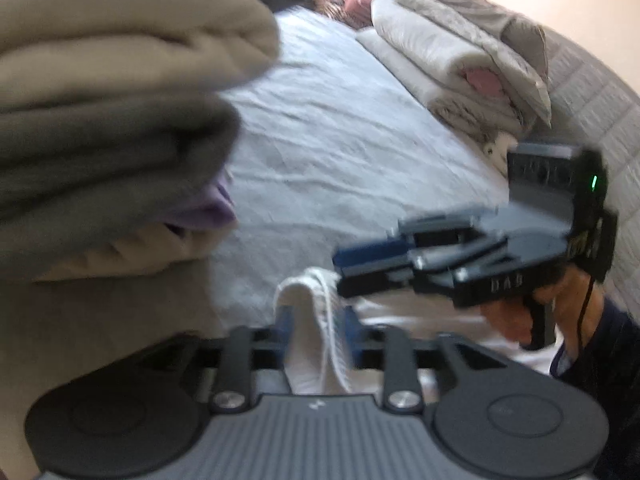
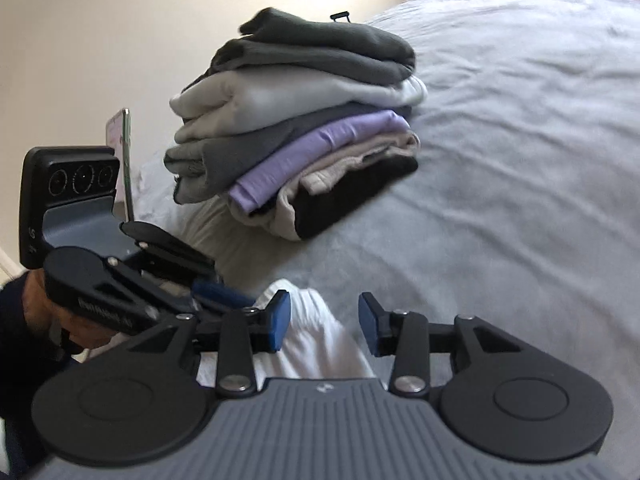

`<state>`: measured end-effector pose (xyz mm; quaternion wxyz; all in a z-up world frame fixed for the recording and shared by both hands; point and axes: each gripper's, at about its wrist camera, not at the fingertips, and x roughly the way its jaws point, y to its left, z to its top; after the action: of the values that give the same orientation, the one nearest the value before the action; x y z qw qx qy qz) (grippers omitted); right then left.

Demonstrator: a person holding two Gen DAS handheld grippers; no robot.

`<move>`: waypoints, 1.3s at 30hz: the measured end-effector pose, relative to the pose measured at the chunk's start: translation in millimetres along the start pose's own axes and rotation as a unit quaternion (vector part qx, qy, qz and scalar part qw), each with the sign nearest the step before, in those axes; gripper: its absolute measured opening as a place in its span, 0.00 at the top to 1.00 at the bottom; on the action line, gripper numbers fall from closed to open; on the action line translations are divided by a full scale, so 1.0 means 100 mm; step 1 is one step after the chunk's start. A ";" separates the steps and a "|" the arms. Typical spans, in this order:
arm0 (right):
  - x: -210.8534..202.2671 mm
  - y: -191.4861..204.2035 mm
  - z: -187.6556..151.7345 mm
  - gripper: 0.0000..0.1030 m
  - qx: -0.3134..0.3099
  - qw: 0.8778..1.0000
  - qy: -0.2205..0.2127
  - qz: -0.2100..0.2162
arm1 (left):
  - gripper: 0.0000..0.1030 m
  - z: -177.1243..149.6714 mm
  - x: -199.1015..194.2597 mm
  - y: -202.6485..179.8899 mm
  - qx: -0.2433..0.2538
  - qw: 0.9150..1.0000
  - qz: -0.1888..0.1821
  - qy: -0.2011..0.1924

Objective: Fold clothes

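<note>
The left gripper (image 1: 316, 332) has its blue pads closed on a bunched fold of the white ribbed garment (image 1: 316, 344), which lies low at the near edge of the bed sheet (image 1: 340, 128), just beside the stack of folded clothes (image 2: 296, 128). The right gripper (image 2: 324, 320) stands with its jaws wide apart and nothing held, the white cloth lying between and under them. To complete the fold cleanly, judge the next grasp by the hem: close the right jaws on the free edge near the left grip, draw the cloth taut, then lay it flat clear of the stack.
</note>
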<state>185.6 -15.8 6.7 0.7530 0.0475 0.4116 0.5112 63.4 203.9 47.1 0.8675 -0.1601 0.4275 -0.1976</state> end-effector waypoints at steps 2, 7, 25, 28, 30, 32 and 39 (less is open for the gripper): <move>0.05 0.00 -0.02 0.60 0.003 1.000 0.001 -0.005 | 0.60 0.02 -0.02 0.09 -0.030 0.999 -0.002 -0.016; 0.13 0.10 -0.03 0.90 -0.017 0.999 0.000 -0.030 | 0.82 0.05 0.10 0.29 -0.102 0.994 -0.017 -0.023; 0.13 0.15 0.07 0.93 0.023 0.996 -0.042 -0.076 | 0.93 0.00 0.22 0.45 -0.151 0.986 -0.065 -0.021; 0.26 0.10 0.08 0.93 0.046 0.995 -0.032 -0.079 | 0.92 0.01 0.23 0.45 -0.151 0.987 -0.061 -0.019; 0.26 0.09 0.10 0.93 0.061 0.994 -0.040 -0.078 | 0.92 0.02 0.20 0.44 -0.151 0.986 -0.061 -0.021; 0.26 0.10 0.10 0.92 0.075 0.993 -0.048 -0.079 | 0.87 0.03 0.17 0.43 -0.148 0.987 -0.058 -0.023; -0.26 0.42 -0.08 0.47 0.012 0.976 -0.101 -0.190 | 0.69 0.04 0.00 0.25 -0.111 0.993 -0.034 -0.030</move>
<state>145.6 -19.8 36.6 0.8736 0.0290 0.3408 0.3462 72.0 226.4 37.8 0.8494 -0.2761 0.4148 -0.1737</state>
